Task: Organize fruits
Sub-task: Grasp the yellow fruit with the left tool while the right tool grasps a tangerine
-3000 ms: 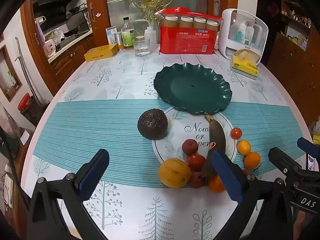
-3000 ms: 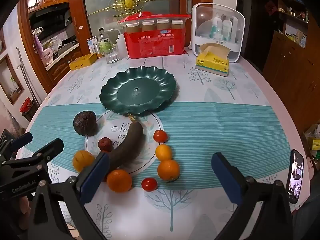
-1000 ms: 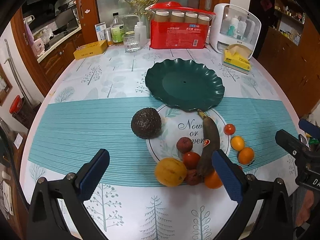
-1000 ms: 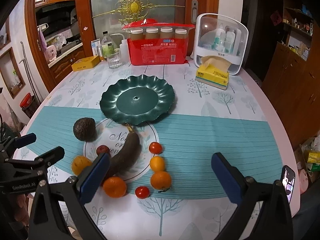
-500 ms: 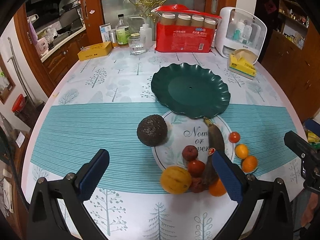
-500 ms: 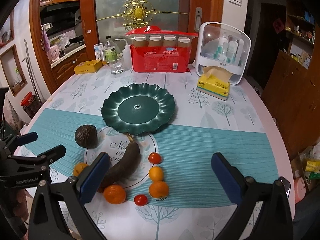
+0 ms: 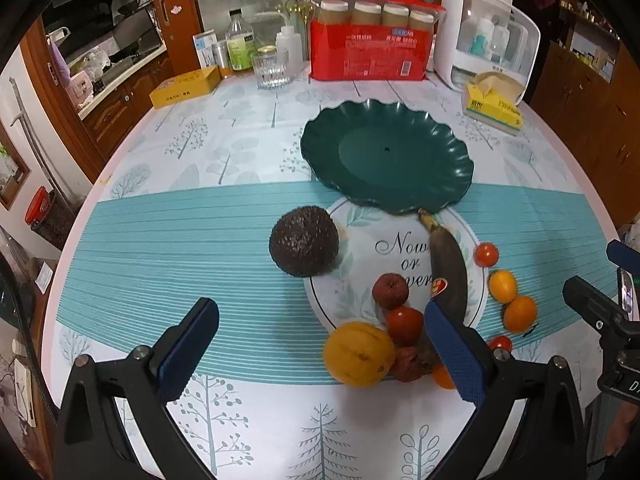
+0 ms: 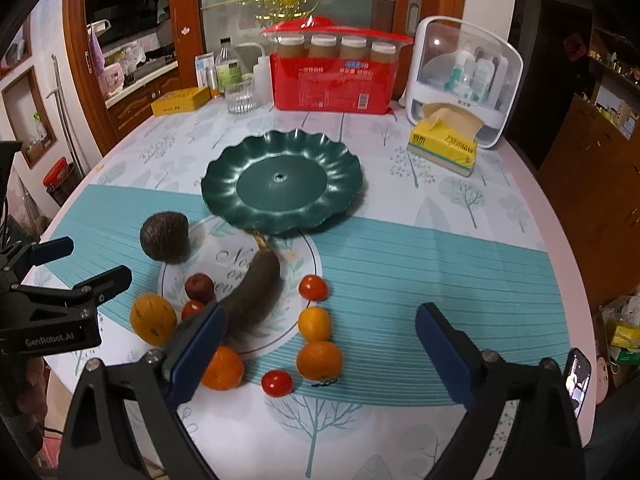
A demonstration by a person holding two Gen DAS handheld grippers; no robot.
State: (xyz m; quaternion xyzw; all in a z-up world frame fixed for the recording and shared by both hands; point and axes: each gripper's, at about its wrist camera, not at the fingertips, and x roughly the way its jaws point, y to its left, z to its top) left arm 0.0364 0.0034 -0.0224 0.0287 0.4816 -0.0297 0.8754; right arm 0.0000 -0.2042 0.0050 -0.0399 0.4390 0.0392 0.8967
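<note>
From my left claw (image 7: 320, 344), jaws spread wide with nothing between them, I look down on the fruit heap near me, right of centre. The round yellow-orange citrus (image 7: 359, 354) sits closest, just inside my right pad. The blackened overripe banana (image 7: 448, 266) runs near-to-far, its stem touching the near rim of the scalloped dark green plastic plate (image 7: 452, 148), which is empty and farther off. The dark rough-skinned avocado (image 7: 304, 241) lies left of the fruit heap.

From my right claw (image 8: 318, 348), the jaws are closing slightly, gripping nothing. Two small orange citrus fruits (image 8: 319, 360) and a red cherry tomato (image 8: 277, 383) lie between them below. My right claw seems nearer these; the plate lies straight ahead, beyond.
</note>
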